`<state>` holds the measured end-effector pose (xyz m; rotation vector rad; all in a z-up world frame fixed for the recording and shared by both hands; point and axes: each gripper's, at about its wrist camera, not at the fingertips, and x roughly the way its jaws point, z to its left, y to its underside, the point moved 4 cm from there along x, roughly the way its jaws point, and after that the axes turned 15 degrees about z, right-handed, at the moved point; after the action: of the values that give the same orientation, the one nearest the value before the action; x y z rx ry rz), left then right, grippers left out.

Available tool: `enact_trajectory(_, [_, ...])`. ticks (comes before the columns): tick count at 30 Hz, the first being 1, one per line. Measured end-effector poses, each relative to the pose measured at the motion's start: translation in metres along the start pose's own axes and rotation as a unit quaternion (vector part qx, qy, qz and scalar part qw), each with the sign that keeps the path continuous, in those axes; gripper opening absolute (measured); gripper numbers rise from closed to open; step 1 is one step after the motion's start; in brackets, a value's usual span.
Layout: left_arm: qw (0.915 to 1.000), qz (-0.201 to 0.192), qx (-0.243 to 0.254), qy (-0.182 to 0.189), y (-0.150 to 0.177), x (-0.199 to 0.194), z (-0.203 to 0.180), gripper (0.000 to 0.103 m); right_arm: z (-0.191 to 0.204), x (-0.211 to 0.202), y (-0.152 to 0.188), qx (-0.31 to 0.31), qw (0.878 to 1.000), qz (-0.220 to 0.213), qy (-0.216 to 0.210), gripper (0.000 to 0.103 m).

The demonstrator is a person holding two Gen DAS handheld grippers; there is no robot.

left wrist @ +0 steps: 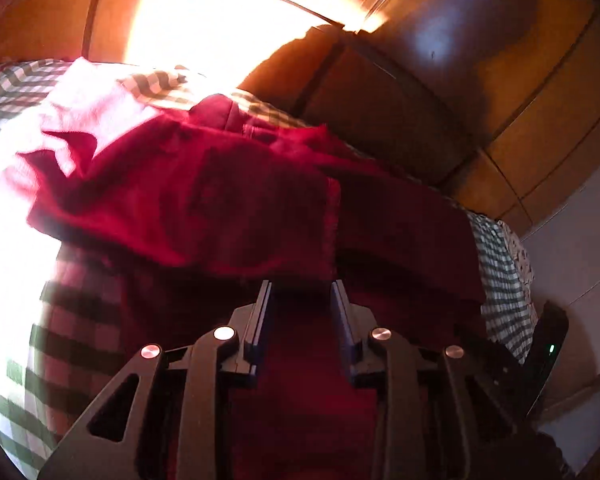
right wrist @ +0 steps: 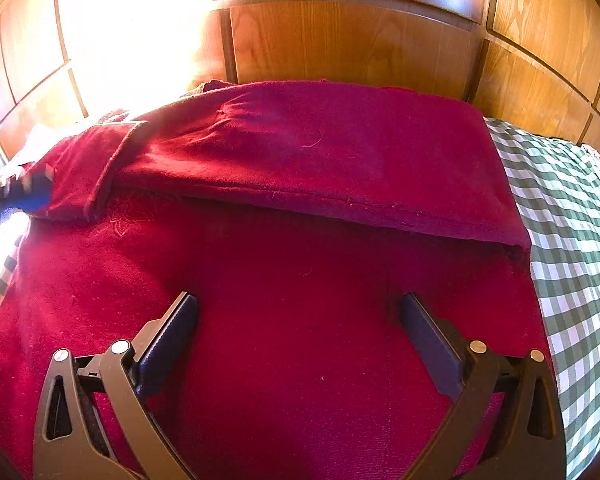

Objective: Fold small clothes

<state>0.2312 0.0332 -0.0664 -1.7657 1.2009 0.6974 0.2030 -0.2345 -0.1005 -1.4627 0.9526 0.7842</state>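
Fingers of the right gripper (right wrist: 298, 312) stand spread wide over the red garment (right wrist: 284, 280), which lies between them ungripped, on the green-checked bedcover (right wrist: 572, 264). Farther back, one part of that garment is folded over toward the gripper, its hem running across. At the far left edge the left gripper shows only as a blur. Seen from its own camera, the left gripper (left wrist: 302, 286) has its fingers narrowly parted, nothing pinched, above rumpled red cloth. Wooden cabinet panels (right wrist: 352, 44) rise behind the bed.
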Motion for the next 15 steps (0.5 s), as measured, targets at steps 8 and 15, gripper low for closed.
enact_trajectory(8, [0.9968,-0.005,0.033,-0.072,0.055,-0.01,0.01,0.031,0.053,-0.026,-0.036,-0.008,0.986,0.0,-0.166,0.06])
enact_trajectory(15, [0.9969,-0.011,0.03,-0.072,0.065,-0.003,0.021,0.031,0.125,0.017,-0.076,-0.01,0.975,0.071,-0.21,0.021])
